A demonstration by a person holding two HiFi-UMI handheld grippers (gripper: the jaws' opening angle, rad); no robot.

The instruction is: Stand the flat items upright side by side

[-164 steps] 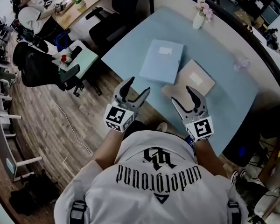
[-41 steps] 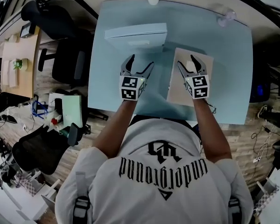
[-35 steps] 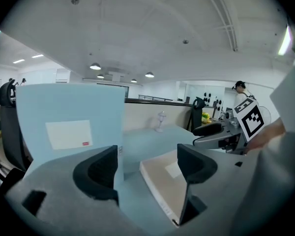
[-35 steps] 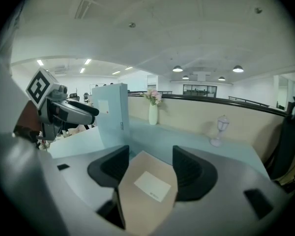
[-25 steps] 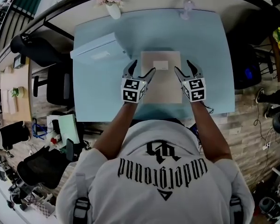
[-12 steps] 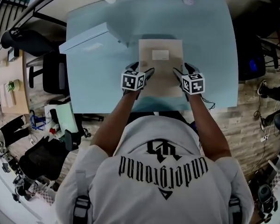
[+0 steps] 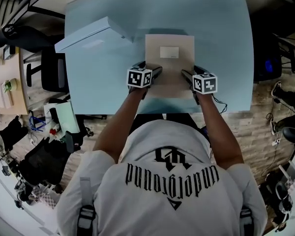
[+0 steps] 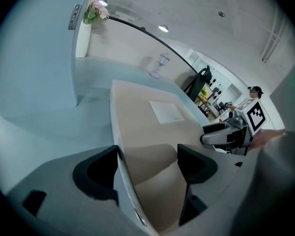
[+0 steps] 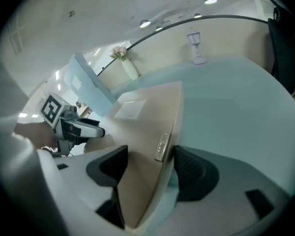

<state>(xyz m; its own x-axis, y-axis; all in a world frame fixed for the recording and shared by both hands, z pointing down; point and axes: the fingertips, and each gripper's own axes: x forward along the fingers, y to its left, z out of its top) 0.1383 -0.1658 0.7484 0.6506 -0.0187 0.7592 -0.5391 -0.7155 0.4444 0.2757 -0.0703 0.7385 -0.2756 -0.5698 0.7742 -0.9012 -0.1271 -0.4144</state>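
Counter [image 7: 226, 43]: the blue box file [image 7: 88, 33], flat earlier, now stands upright at the far-left corner, so one item is done. The beige box file [image 7: 169, 68], since slid to mid near edge, lies flat. Left tool [image 7: 155, 73] and right tool [image 7: 187, 74] have come down astride its side edges, jaws apart, unclamped. Only the right gripper view shows its metal clasp [image 9: 161, 147].

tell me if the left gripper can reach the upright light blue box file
Probably yes: only table lies between the left gripper and the light blue box file standing to its left, though its jaws straddle the flat beige box file's edge.
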